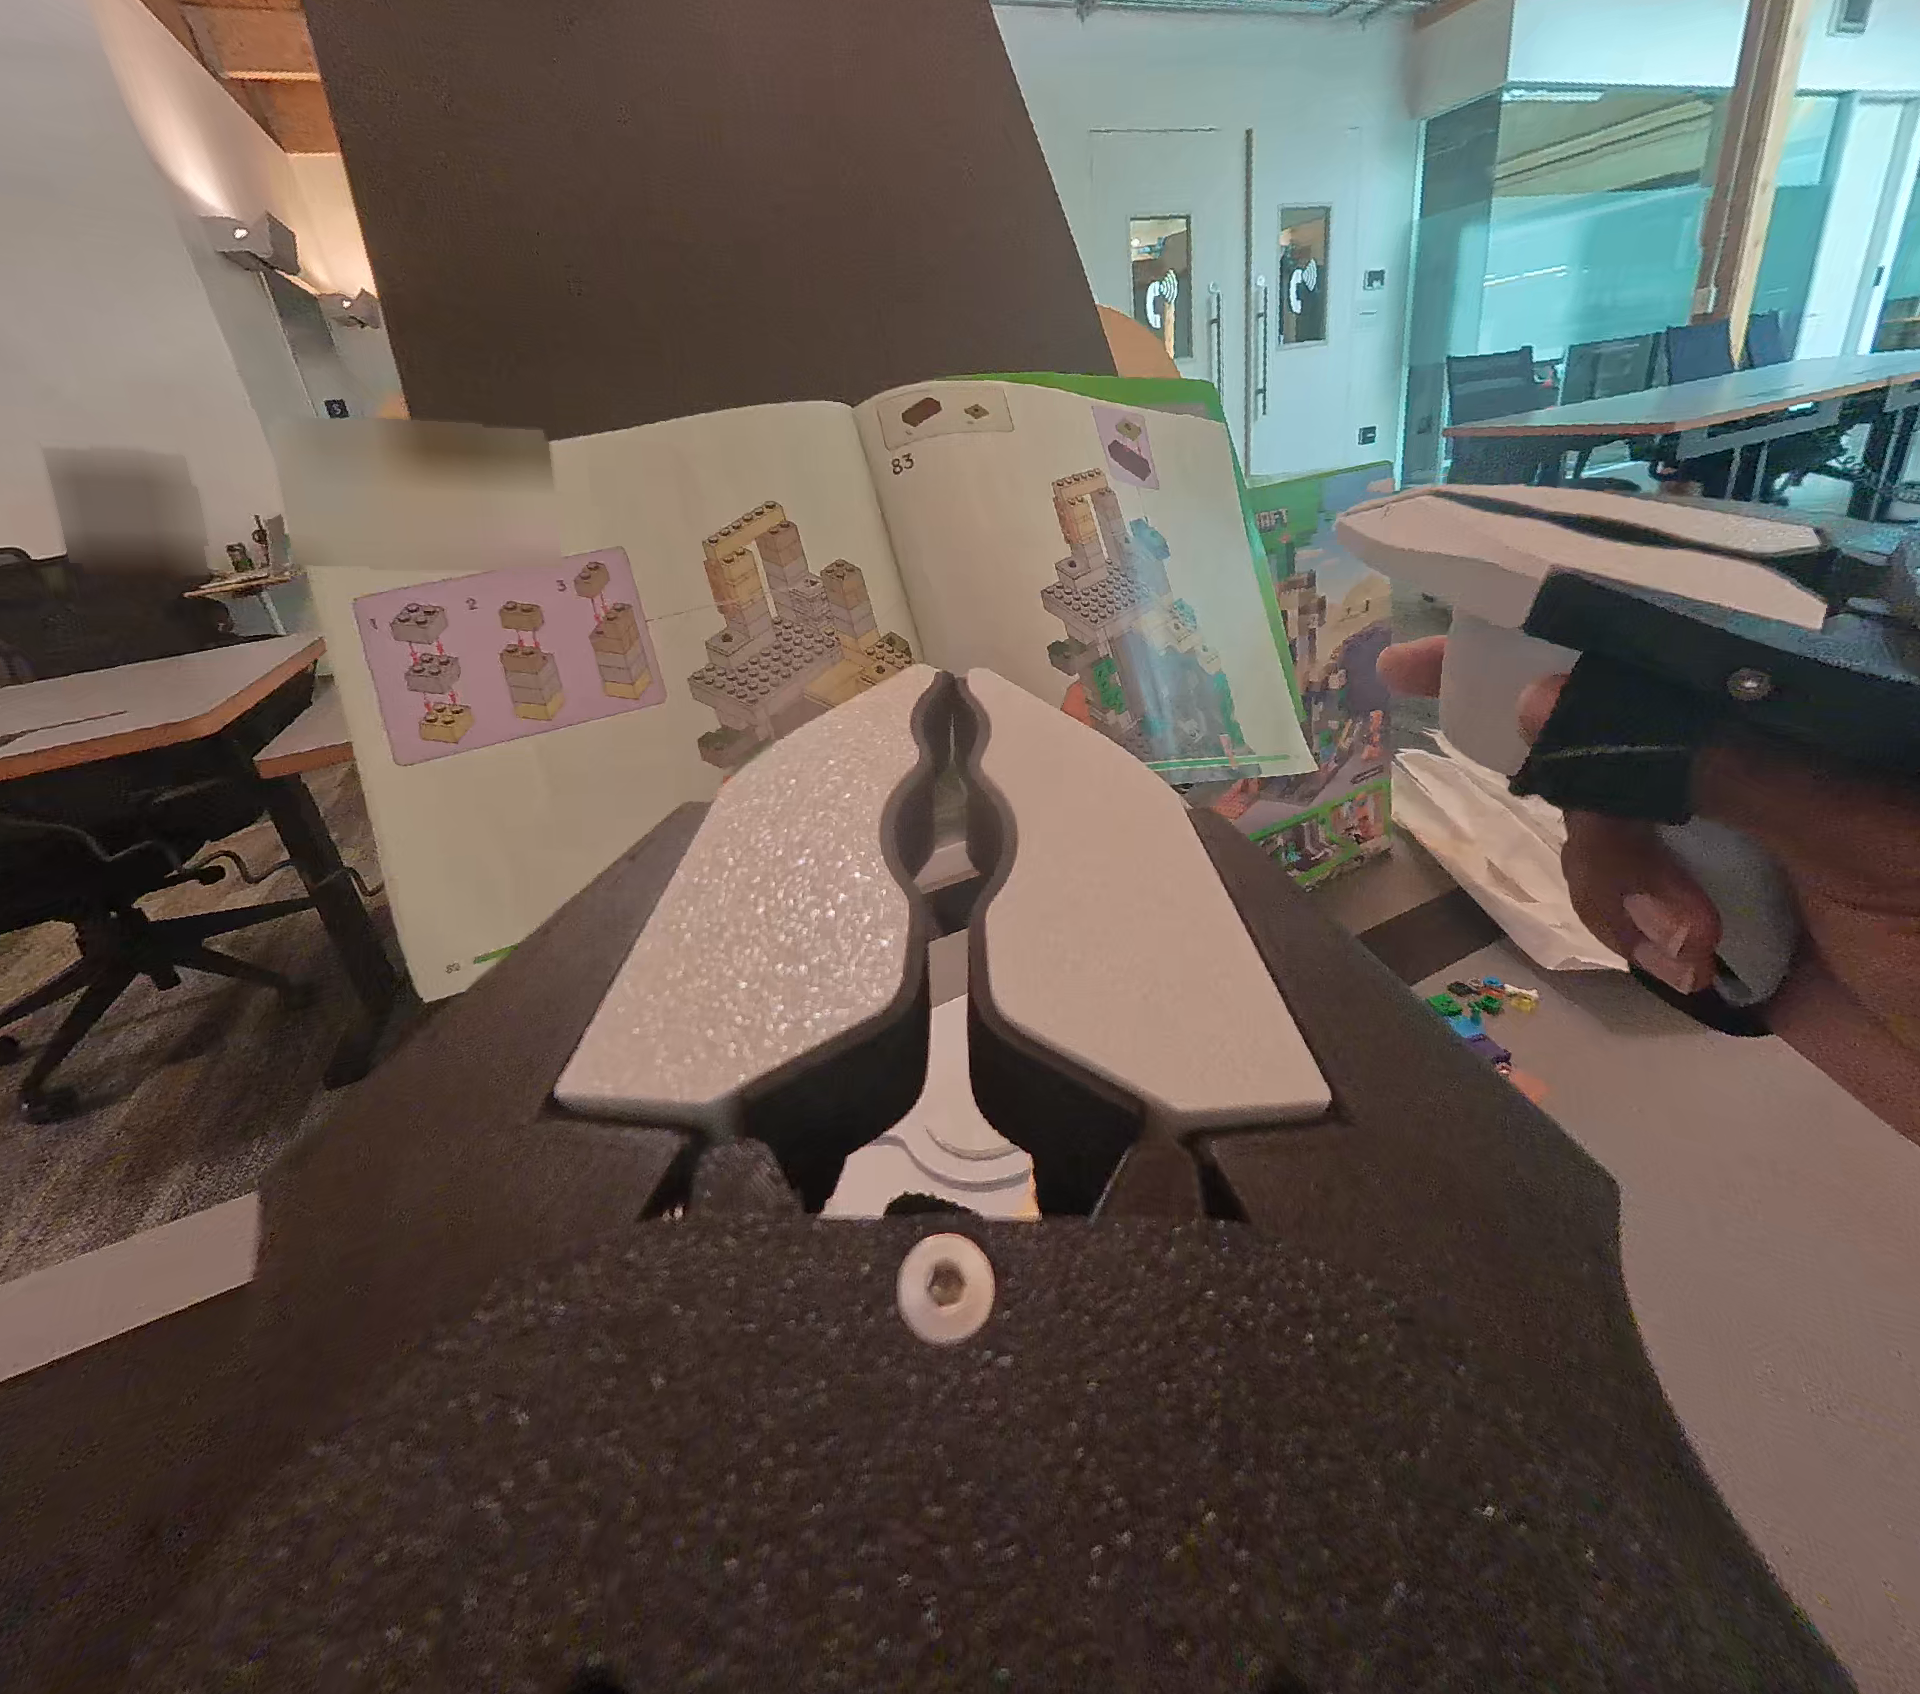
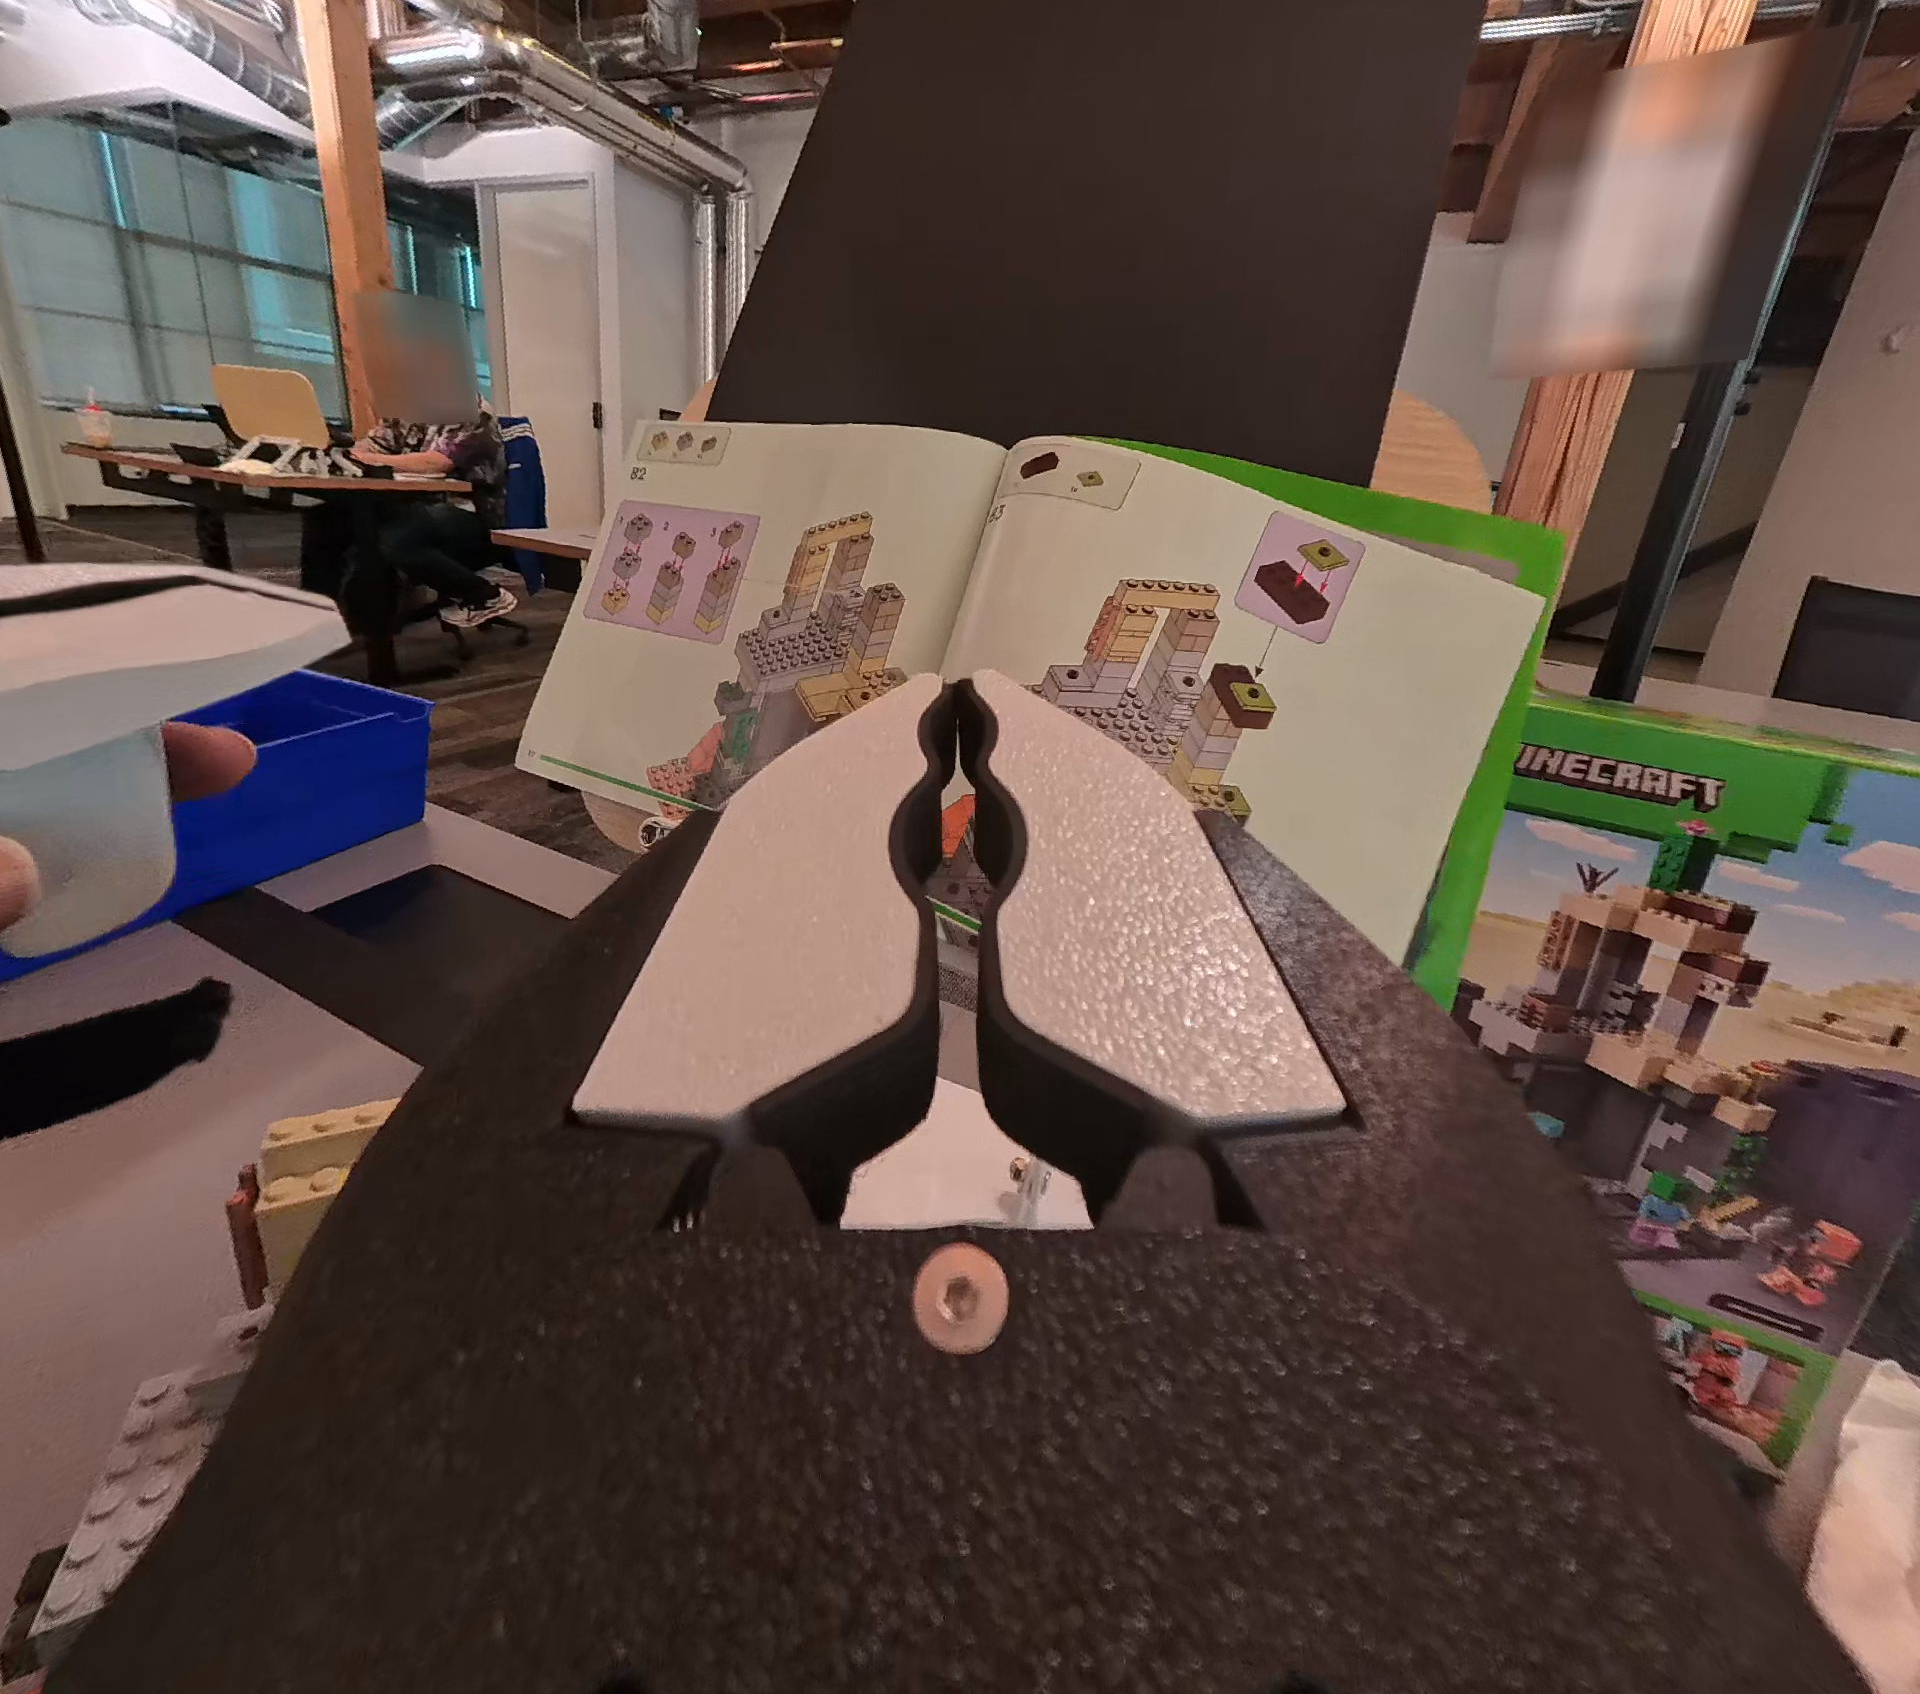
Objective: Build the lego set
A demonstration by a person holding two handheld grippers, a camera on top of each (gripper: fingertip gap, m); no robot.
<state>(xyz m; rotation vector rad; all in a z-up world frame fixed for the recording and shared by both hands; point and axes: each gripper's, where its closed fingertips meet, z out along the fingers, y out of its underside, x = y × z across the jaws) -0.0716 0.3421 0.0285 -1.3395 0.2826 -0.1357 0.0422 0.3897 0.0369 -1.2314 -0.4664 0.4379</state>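
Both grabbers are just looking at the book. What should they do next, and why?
Probably lower the right gripper toward the loose bricks to pick one. Both grippers' jaws look shut and empty, and the booklet stands open at a step adding a small brown brick.

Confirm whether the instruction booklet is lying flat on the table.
No, the instruction booklet stands open, propped upright against the dark board.

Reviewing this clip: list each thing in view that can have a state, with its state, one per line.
Left gripper: shut, holding nothing.
Right gripper: shut, holding nothing.
Instruction booklet: open, propped upright against the black board.
Set box: standing upright beside the booklet; whether it is sealed cannot be told.
Blue bin: open-topped; contents not visible.
Partly built model: unfinished, mostly hidden behind the right gripper.
Loose bricks: scattered on the table.
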